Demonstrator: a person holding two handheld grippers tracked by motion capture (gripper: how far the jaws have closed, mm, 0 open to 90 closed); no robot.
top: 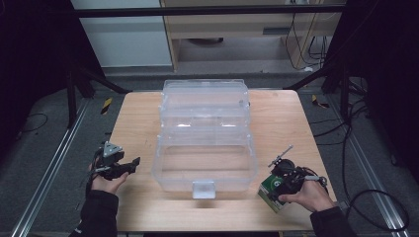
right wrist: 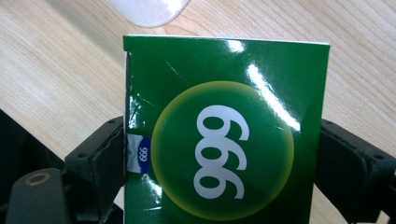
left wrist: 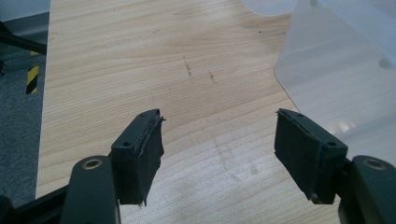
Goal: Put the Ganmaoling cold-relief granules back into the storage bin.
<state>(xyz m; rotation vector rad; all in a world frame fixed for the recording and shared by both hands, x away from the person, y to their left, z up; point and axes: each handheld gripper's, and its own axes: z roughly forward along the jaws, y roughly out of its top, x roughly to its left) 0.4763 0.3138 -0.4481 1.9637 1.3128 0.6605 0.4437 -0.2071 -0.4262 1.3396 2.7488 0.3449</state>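
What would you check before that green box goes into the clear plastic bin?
1. Green box sits between the right gripper jaws, pads on both sides: ok.
2. Clear bin is open on top: ok.
3. Room inside the bin's front compartment: ok, it looks empty.
4. Left gripper is open, holds nothing, and sits to the left of the bin: ok.
5. Grip firm enough for lifting: cannot tell.

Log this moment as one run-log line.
left tongs: open, empty | right tongs: shut on green box | clear bin: open, mid-table
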